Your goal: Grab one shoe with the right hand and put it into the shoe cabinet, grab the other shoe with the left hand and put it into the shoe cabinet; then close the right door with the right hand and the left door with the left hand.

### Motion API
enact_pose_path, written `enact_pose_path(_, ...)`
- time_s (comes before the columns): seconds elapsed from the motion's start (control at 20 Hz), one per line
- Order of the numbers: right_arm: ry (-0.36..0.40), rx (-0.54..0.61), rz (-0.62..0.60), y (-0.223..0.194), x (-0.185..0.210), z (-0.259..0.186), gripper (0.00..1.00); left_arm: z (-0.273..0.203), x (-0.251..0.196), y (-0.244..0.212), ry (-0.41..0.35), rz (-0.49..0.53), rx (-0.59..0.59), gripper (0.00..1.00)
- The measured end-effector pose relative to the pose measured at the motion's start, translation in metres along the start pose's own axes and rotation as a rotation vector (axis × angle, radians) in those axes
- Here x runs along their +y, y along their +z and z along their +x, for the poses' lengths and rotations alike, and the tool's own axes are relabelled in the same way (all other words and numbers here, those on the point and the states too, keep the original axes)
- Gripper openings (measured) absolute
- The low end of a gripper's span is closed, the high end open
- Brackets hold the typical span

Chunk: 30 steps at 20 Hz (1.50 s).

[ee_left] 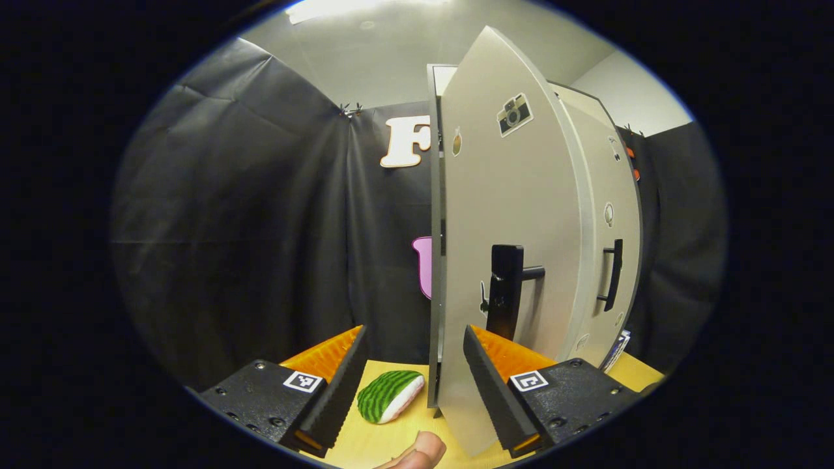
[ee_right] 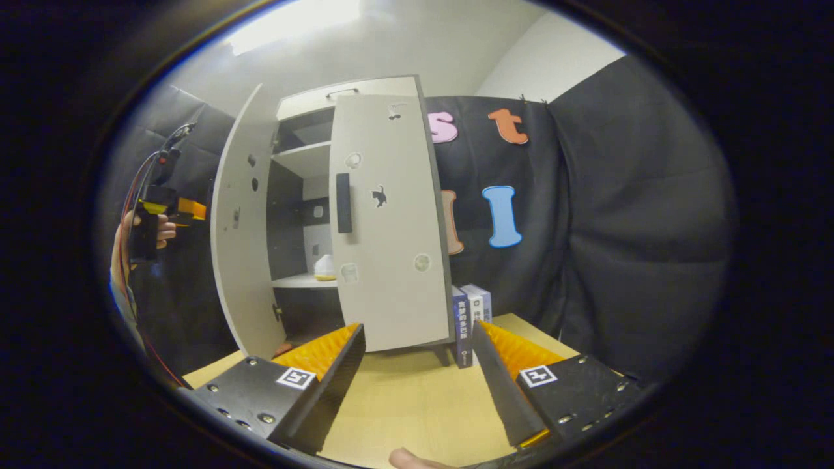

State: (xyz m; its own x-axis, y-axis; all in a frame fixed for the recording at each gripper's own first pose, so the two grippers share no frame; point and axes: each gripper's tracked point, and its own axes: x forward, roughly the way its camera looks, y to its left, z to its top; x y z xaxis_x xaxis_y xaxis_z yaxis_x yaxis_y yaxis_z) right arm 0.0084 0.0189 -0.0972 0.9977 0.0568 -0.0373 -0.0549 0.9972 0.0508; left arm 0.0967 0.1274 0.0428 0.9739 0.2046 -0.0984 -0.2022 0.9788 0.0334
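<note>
Spread wide and holding nothing, the left gripper (ee_left: 413, 384) hangs low over the table (ee_left: 384, 443), its fingers either side of the left door's (ee_left: 502, 260) free edge without touching it. That door stands ajar, seen nearly edge-on, with a black handle (ee_left: 505, 290) and a camera sticker (ee_left: 515, 114) on its face. Behind it the right door (ee_left: 603, 260) shows its own handle (ee_left: 612, 273). A watermelon-patterned toy (ee_left: 389, 395) lies on the table just left of the door's lower corner, and a fingertip (ee_left: 420, 451) pokes in at the bottom.

From the right gripper view, the right gripper (ee_right: 417, 371) is also wide open and empty, above the bare table (ee_right: 410, 410) in front of the cabinet (ee_right: 306, 195). Both doors are partly open, left door (ee_right: 238, 228) swung out farther than right door (ee_right: 388, 228). On the middle shelf (ee_right: 303, 281) sits a pale thing (ee_right: 324, 267), too small to say whether it is a shoe. Books (ee_right: 470, 312) stand just beside the cabinet's right side. At far left a hand (ee_right: 163, 229) holds the left gripper (ee_right: 176, 207) outside the left door.
</note>
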Motion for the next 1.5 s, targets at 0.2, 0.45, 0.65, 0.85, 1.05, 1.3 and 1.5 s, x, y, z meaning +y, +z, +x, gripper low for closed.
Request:
enact_pose_path(0.2, -0.02, 0.002, 0.014, -0.001, -0.01, 0.002, 0.98, -0.003, -0.015, 0.0, -0.006, -0.011, -0.008, 0.89)
enact_pose_path(0.45, -0.049, -0.006, 0.042, -0.001, -0.02, 0.004, 0.98, 0.0, -0.035, 0.0, -0.028, -0.012, -0.01, 0.88)
enact_pose_path(0.65, -0.078, -0.011, 0.044, -0.002, -0.02, 0.007, 0.98, 0.01, -0.062, 0.001, -0.065, 0.008, -0.039, 0.89)
enact_pose_path(0.85, -0.066, 0.0, 0.024, -0.005, -0.008, 0.011, 0.98, 0.012, -0.083, -0.02, -0.122, 0.018, -0.001, 0.9)
enact_pose_path(1.05, -0.072, 0.003, -0.003, -0.006, -0.005, 0.013, 0.98, -0.006, -0.084, -0.026, -0.133, 0.026, -0.01, 0.96)
enact_pose_path(1.3, -0.069, 0.001, 0.021, -0.003, 0.001, 0.014, 0.98, -0.034, -0.071, -0.031, -0.121, 0.004, 0.004, 0.96)
enact_pose_path(1.5, -0.07, -0.009, 0.018, 0.005, 0.007, 0.013, 0.98, -0.055, -0.067, -0.039, -0.113, -0.041, 0.035, 0.95)
